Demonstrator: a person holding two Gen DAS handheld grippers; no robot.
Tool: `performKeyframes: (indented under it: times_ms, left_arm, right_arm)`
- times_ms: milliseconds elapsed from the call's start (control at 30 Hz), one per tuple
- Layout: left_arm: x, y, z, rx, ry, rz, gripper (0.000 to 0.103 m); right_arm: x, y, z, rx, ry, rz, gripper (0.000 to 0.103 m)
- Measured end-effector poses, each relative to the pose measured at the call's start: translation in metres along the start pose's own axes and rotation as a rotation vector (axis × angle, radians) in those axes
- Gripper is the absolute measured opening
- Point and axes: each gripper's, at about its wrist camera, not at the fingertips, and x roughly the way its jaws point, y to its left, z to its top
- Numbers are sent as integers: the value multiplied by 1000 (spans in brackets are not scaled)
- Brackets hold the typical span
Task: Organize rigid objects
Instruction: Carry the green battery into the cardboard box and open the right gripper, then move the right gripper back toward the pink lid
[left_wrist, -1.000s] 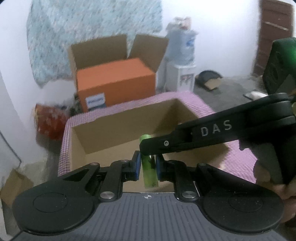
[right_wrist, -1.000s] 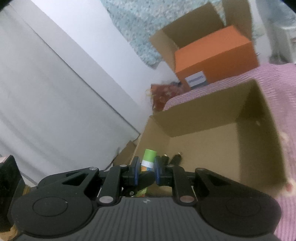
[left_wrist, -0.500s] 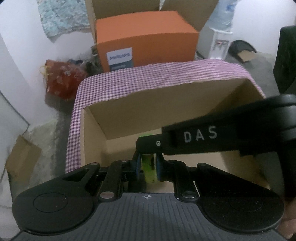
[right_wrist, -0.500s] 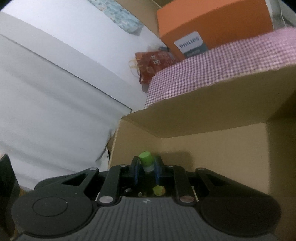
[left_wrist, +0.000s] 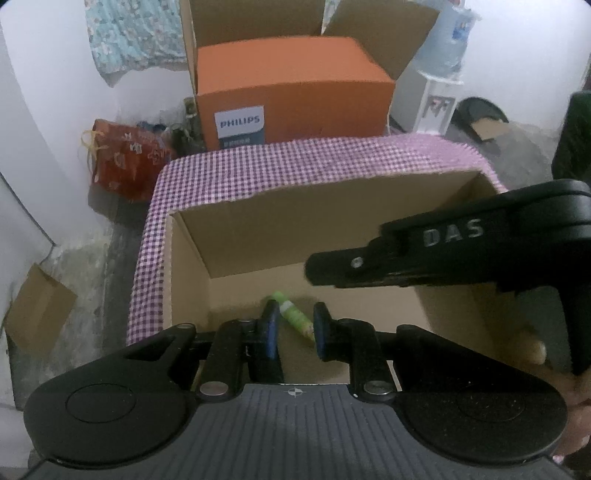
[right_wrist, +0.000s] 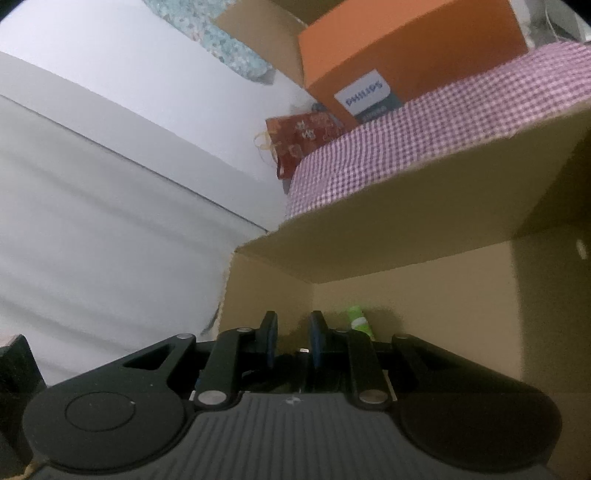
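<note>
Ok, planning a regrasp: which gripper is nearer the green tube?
Left. The left gripper, jaws opening, straddles the green tube; the right gripper has it off beside its fingers.

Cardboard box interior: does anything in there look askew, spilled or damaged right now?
Nothing stands out. One small green tube with a green cap lies on its side, slanted, on the floor of the open brown cardboard box. No spill or damage shows; the box's top edge looks slightly ragged.

The green tube's (left_wrist: 293, 318) lower end was hidden behind the left gripper's right pad (left_wrist: 320, 330). In the right wrist view, the tube (right_wrist: 359, 322) beside the right jaw was half hidden and blurred.
</note>
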Motion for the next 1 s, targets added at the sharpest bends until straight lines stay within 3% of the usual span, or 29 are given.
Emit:
performKeyframes:
  times_ms: [300,533,733,1000]
  left_arm:
    - [-73,-1,-30,6,-144,-62,26]
    - [-121,4,-94,-25,-222,-108,38]
    - [-103,-7,-153,-18,-171,-100,42]
    - [-43,-54,-205,130,-23,-131,43]
  right_arm:
    - [-91,8,-40,-36,-97,79,21]
    - [-169,-5,-117,-60,-179,180,23]
    - [-178,-30,-182,-14,-183,117,24]
    - [-127,-42,-231,-18,-95,-64,24]
